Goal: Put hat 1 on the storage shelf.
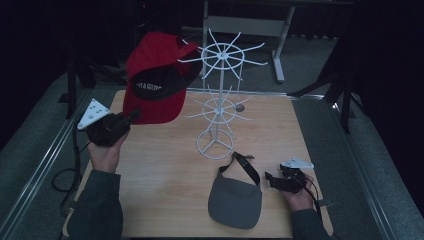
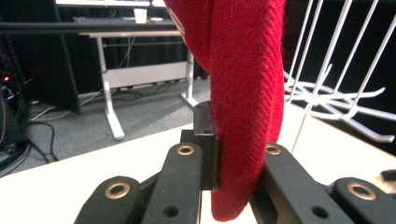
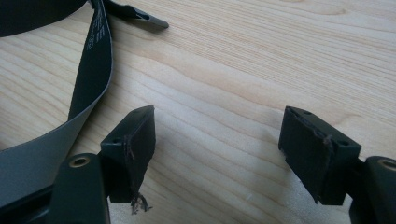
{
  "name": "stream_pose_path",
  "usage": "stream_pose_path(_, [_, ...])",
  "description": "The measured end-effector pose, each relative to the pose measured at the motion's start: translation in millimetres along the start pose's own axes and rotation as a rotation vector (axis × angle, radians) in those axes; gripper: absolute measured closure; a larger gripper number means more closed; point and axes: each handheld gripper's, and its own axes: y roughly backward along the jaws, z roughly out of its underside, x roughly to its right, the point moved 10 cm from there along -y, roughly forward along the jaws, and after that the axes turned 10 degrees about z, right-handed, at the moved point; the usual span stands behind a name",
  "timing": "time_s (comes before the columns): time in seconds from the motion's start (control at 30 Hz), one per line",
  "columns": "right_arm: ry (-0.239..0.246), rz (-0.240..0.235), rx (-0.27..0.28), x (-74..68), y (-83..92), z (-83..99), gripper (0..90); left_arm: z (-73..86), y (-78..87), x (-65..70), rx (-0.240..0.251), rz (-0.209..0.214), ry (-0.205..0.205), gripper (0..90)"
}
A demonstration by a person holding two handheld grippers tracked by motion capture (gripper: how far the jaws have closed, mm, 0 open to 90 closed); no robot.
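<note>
I had my left gripper [image 1: 134, 116] clamped on the brim of the red cap [image 1: 155, 75], and I held the cap up in the air above the far left part of the wooden table [image 1: 165, 165], with its crown close against the arms of the white wire rack [image 1: 218, 100]. From the high view the cap hung open side toward me, showing a dark inner band with pale lettering (too blurred for me to read). Whether the cap actually touched one of the rack's upper prongs I could not tell. In my left gripper view the red fabric [image 2: 243, 93] ran straight down between my two jaws, which pressed on it from both sides, and the rack's white prongs [image 2: 336, 100] stood just to the right of it.

My right gripper [image 1: 274, 181] rested low near the table's right front area, and its jaws stood wide apart with bare wood between them. In my right gripper view one black pad [image 3: 135, 149] sat just beside the grey cap's dark strap [image 3: 91, 70] without touching it. The grey cap [image 1: 235, 200] lay flat on the table just left of that gripper, with its strap stretched out toward the base of the rack
</note>
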Motion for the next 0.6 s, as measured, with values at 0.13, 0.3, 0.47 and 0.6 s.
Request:
stream_pose_path(0.13, [0.001, 0.0, 0.0, 0.1, 0.0, 0.0, 27.2, 13.5, -3.5, 2.1, -0.037, -0.008, -0.014, 85.5])
stream_pose_path(0.3, [-0.001, 0.0, 0.0, -0.1, 0.0, 0.0, 27.2, 32.2, -9.2, 4.6, -0.091, 0.005, -0.011, 85.2])
stream_pose_path(0.47, [0.002, 0.0, 0.001, 0.1, -0.1, -0.1, 27.2, 37.6, -12.0, 7.0, -0.097, 0.022, -0.004, 83.0])
stream_pose_path(0.6, [0.002, -0.001, 0.001, 0.1, -0.1, -0.1, 27.2, 37.0, -10.9, 9.0, -0.103, 0.038, -0.009, 75.1])
